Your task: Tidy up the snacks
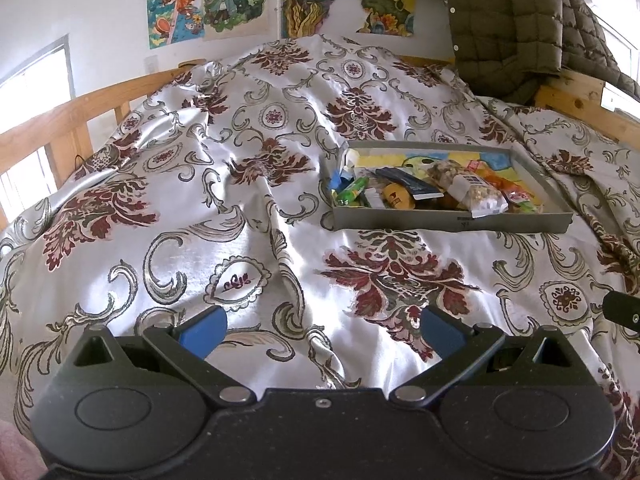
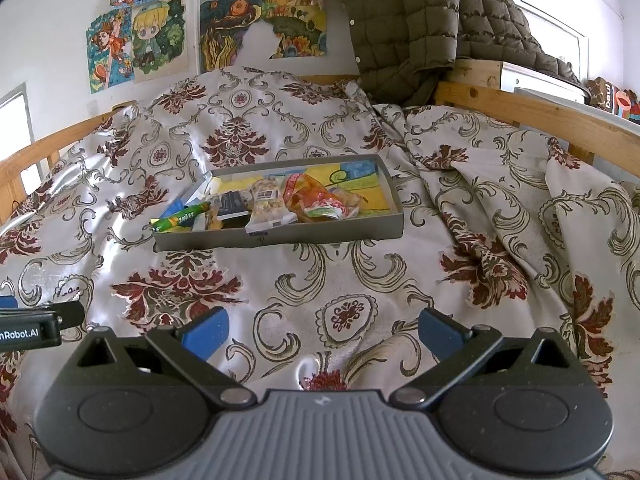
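Left gripper (image 1: pixel 322 330): jaws spread wide, empty, low over the patterned bedspread (image 1: pixel 240 184). Grey tray (image 2: pixel 280 236) on the bed ahead, holding the snacks: green tube (image 2: pixel 180 216) at its left end, nut packet (image 2: pixel 266 204) mid-tray, orange wrappers (image 2: pixel 320 200) beside it. Right gripper (image 2: pixel 322 330): jaws wide, empty.

We see a wide stretch of bare, rumpled bedspread (image 2: pixel 320 276) between both grippers and the grey tray (image 2: pixel 280 236), with nothing lying on it. Our left gripper (image 1: pixel 320 330) and right gripper (image 2: pixel 322 330) hang over it with jaws spread and empty. The tray's low wall fronts a heap of snack packets (image 2: pixel 272 200); its far right part is bare. Wooden bed rails (image 2: pixel 532 110) bound both sides, and a quilted jacket (image 2: pixel 420 28) hangs beyond the tray.
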The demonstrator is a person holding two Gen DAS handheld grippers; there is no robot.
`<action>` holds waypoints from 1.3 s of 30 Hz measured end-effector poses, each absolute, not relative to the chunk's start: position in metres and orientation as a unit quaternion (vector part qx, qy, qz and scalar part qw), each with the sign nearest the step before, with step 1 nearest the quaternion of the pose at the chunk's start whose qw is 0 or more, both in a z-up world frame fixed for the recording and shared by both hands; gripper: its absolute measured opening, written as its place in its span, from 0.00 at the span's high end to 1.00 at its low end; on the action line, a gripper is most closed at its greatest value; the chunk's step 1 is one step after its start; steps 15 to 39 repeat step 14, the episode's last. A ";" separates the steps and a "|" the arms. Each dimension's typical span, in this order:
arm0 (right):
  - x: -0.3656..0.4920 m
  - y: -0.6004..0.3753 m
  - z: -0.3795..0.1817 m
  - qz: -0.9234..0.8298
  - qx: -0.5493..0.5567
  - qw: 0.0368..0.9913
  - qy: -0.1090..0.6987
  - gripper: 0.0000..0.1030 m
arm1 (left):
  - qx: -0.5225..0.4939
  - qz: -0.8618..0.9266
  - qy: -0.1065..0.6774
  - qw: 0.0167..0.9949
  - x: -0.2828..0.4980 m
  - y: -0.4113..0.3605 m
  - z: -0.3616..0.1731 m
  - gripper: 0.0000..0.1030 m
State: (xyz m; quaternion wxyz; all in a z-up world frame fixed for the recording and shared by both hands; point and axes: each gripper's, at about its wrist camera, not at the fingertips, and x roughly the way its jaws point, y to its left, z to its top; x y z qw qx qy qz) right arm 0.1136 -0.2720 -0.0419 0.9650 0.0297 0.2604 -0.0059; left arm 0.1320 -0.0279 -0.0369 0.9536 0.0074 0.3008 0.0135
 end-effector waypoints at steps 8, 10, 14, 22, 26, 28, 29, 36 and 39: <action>0.113 -0.272 -0.045 -0.006 0.029 0.965 0.262 0.00 | 0.004 0.007 0.299 0.954 0.132 -0.029 -0.036 0.01; 0.110 -0.272 -0.046 -0.006 0.029 0.965 0.262 0.00 | 0.003 0.007 0.299 0.954 0.132 -0.029 -0.036 0.01; 0.111 -0.272 -0.045 -0.006 0.029 0.964 0.263 0.00 | 0.005 0.007 0.301 0.954 0.133 -0.029 -0.036 0.01; 0.111 -0.272 -0.045 -0.006 0.029 0.964 0.263 0.00 | 0.005 0.007 0.301 0.954 0.133 -0.029 -0.036 0.01; 0.111 -0.272 -0.045 -0.006 0.029 0.964 0.263 0.00 | 0.005 0.007 0.301 0.954 0.133 -0.029 -0.036 0.01; 0.111 -0.272 -0.045 -0.006 0.029 0.964 0.263 0.00 | 0.005 0.007 0.301 0.954 0.133 -0.029 -0.036 0.01; 0.111 -0.272 -0.045 -0.006 0.029 0.964 0.263 0.00 | 0.005 0.007 0.301 0.954 0.133 -0.029 -0.036 0.01; 0.111 -0.272 -0.045 -0.006 0.029 0.964 0.263 0.00 | 0.005 0.007 0.301 0.954 0.133 -0.029 -0.036 0.01; 0.111 -0.272 -0.045 -0.006 0.029 0.964 0.263 0.00 | 0.005 0.007 0.301 0.954 0.133 -0.029 -0.036 0.01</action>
